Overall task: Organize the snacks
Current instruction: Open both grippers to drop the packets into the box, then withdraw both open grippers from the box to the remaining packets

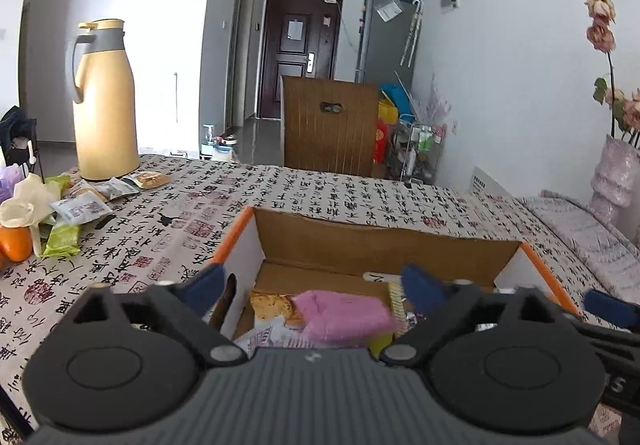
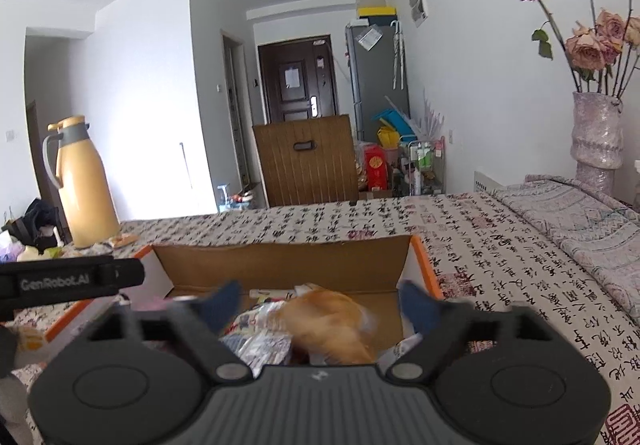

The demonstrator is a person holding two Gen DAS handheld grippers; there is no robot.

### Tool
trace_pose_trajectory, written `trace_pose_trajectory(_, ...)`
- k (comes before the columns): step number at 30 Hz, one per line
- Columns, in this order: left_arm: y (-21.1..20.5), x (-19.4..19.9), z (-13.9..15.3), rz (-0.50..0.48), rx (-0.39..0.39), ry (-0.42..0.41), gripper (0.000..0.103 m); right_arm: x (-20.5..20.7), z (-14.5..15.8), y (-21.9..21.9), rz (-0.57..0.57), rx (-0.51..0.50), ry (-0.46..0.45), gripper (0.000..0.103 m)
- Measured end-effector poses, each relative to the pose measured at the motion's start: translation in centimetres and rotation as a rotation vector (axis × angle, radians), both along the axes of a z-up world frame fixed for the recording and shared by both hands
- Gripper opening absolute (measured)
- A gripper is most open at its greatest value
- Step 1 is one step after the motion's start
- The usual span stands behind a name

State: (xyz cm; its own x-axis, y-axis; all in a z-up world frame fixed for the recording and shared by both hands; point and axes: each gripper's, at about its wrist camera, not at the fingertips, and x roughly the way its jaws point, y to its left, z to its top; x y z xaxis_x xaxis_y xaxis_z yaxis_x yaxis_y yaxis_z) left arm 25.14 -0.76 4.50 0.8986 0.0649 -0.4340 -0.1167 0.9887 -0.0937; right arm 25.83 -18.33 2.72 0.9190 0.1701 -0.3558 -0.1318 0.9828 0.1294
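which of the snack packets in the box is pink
The blurred pink packet between the left gripper's open jaws in the orange-rimmed cardboard box; its neighbours there are white and biscuit-printed wrappers.

Both grippers are hanging side by side, pointing forward and slightly downward. The left gripper (image 1: 316, 285) is standing with jaws spread wide, gripping nothing. The right gripper (image 2: 320, 303) is likewise gaping, nothing clamped.

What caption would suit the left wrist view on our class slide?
Open left gripper over a cardboard box of snacks, pink packet between its jaws.
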Motion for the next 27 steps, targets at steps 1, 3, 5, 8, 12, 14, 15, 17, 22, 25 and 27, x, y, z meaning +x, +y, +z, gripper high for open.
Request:
trace_pose_trajectory(1, 0.0, 0.0, 0.0, 0.011, 0.001, -0.002, 0.103, 0.0, 0.0, -0.2, -0.004, 0.005, -0.003, 0.103)
trace_pose_trajectory(3, 0.2, 0.0, 0.1, 0.012, -0.007, -0.001, 0.103, 0.1, 0.0, -0.3, -0.015, 0.01, 0.002, 0.103)
trace_pose_trajectory(5, 0.2, 0.0, 0.3, 0.014, -0.011, 0.002, 0.103, 0.3, 0.0, -0.4, -0.018, 0.013, 0.014, 0.103)
trace_pose_trajectory(8, 0.1, -0.1, 0.6, 0.014, -0.011, 0.003, 0.103, 0.1, 0.3, -0.4, -0.021, 0.012, 0.009, 0.103)
trace_pose_trajectory(12, 0.0, -0.6, 1.2, 0.018, -0.018, 0.007, 0.103, -0.3, 1.1, -0.6, -0.032, 0.017, 0.002, 0.103)
trace_pose_trajectory(14, 0.0, -1.1, 1.6, 0.018, -0.019, 0.007, 0.103, -0.8, 1.4, -0.7, -0.034, 0.016, 0.0, 0.103)
trace_pose_trajectory(15, 0.0, -1.3, 1.8, 0.016, -0.017, 0.006, 0.103, -1.1, 1.6, -0.8, -0.035, 0.014, 0.002, 0.103)
trace_pose_trajectory(17, -0.1, -2.0, 2.1, 0.017, -0.008, 0.009, 0.103, -1.6, 1.7, -0.9, -0.034, 0.007, 0.008, 0.103)
trace_pose_trajectory(22, 0.1, -3.7, 2.0, 0.006, -0.002, 0.035, 0.103, -3.5, 1.3, -1.2, -0.034, -0.008, 0.045, 0.103)
trace_pose_trajectory(25, 0.3, -5.0, 1.6, -0.008, 0.003, 0.057, 0.103, -4.8, 0.8, -1.6, -0.032, -0.017, 0.07, 0.103)
trace_pose_trajectory(27, 0.3, -5.8, 1.3, -0.013, 0.01, 0.075, 0.103, -5.7, 0.4, -1.9, -0.033, -0.029, 0.089, 0.103)
